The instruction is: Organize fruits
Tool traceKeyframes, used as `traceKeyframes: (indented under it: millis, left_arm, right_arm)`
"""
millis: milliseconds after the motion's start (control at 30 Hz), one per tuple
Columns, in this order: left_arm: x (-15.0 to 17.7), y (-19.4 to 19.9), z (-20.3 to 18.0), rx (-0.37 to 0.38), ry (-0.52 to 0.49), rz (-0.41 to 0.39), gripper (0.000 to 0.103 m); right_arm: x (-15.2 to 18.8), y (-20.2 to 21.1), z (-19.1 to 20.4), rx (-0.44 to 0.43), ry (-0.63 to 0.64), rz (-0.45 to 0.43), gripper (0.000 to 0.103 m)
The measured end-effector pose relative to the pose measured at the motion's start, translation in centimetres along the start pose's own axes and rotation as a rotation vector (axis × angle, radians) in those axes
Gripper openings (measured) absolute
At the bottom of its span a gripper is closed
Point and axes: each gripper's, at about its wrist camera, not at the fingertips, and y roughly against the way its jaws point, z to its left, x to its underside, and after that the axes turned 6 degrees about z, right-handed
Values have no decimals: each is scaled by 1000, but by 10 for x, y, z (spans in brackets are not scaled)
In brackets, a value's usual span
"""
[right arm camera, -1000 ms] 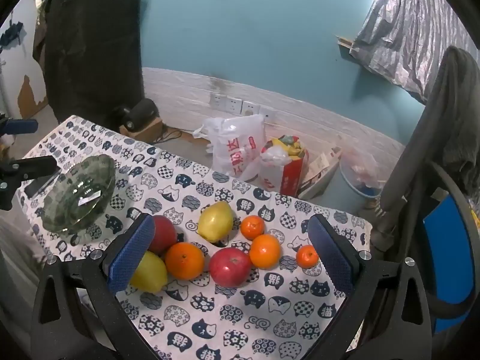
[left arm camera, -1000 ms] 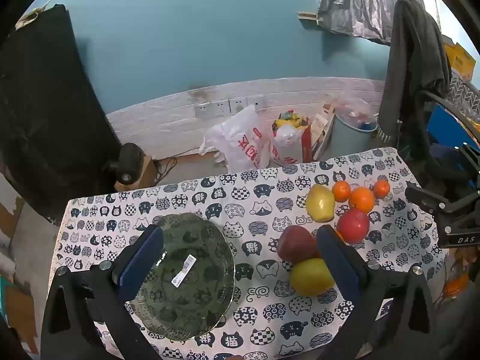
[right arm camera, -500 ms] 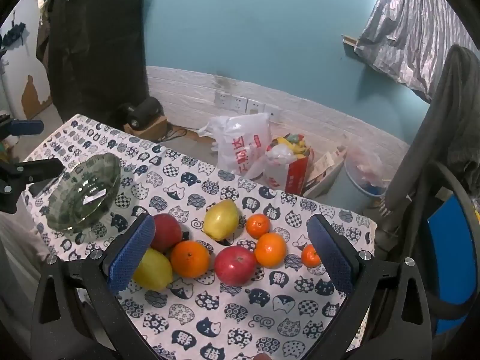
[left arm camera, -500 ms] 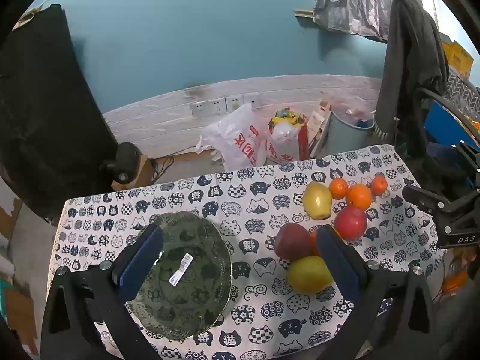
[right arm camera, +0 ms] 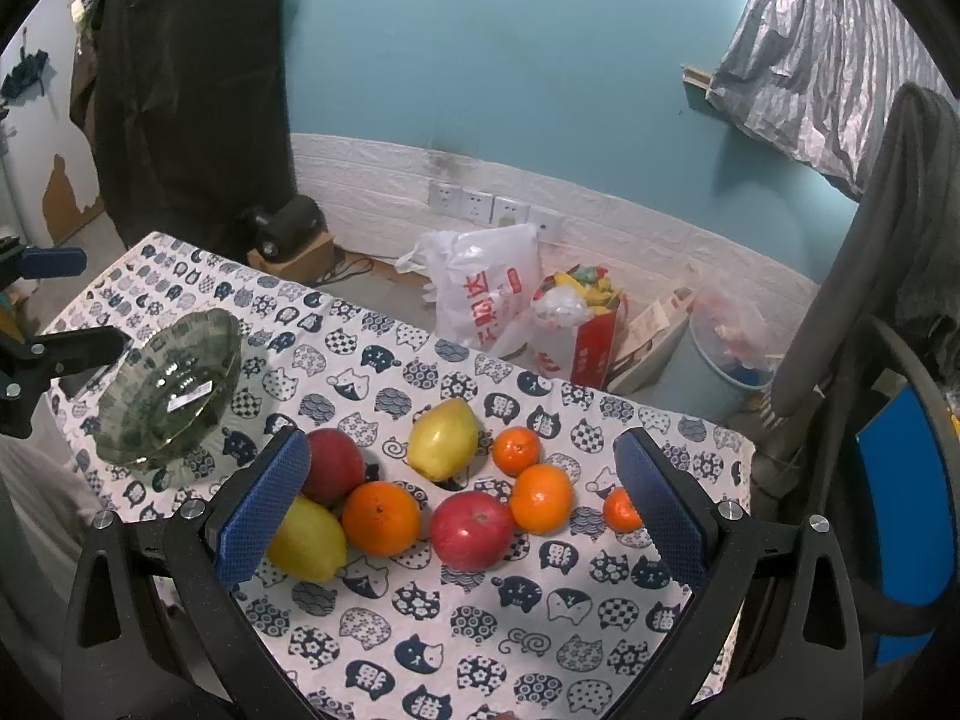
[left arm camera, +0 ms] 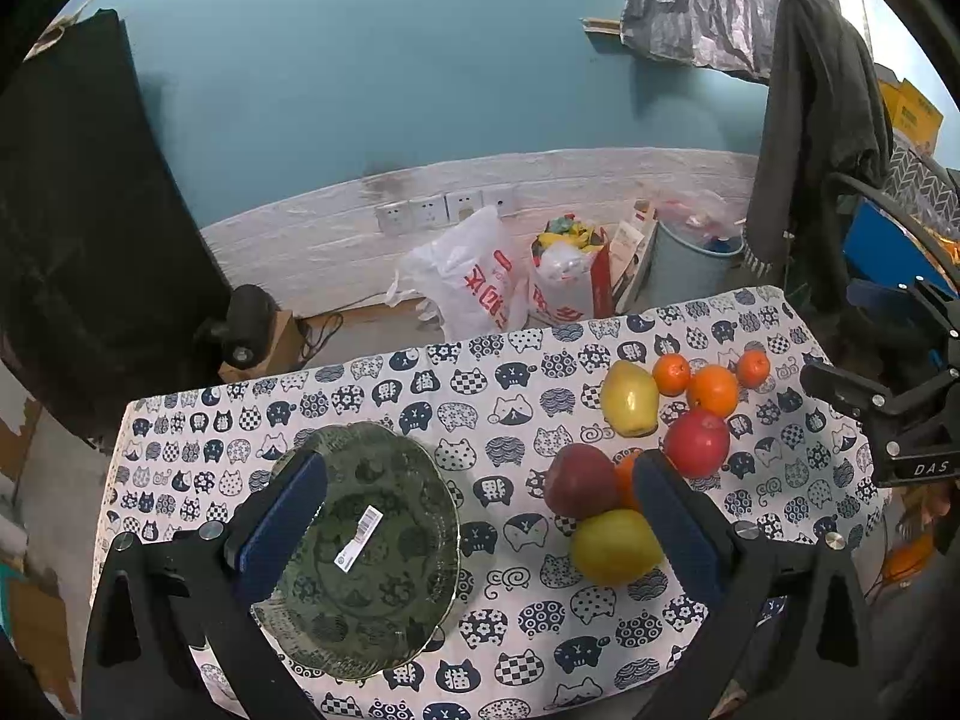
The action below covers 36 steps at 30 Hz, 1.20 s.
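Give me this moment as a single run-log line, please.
left gripper: open, above glass bowl | right gripper: open, above fruit pile | bowl: no fruit | fruits: all on tablecloth

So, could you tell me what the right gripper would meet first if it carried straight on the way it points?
Probably the bright red apple: the open right gripper hangs above the fruit cluster with it centred between the fingers, though depth is hard to judge.

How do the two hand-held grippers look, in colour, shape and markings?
Both the left gripper and the right gripper have matte black angular frames with silver screw heads. Each of their two fingers carries a flat blue pad with a fine mesh-like texture. White letters "DAS" mark the right gripper's body in the left wrist view. No cables show.
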Motion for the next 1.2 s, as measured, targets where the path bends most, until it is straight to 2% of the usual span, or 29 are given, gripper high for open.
traceKeyframes:
  millis: [1200]
  left_arm:
    - [0,-10,-1,17,-6,38,103]
  right_arm:
    - [3,-2,4,-14,23,21,100]
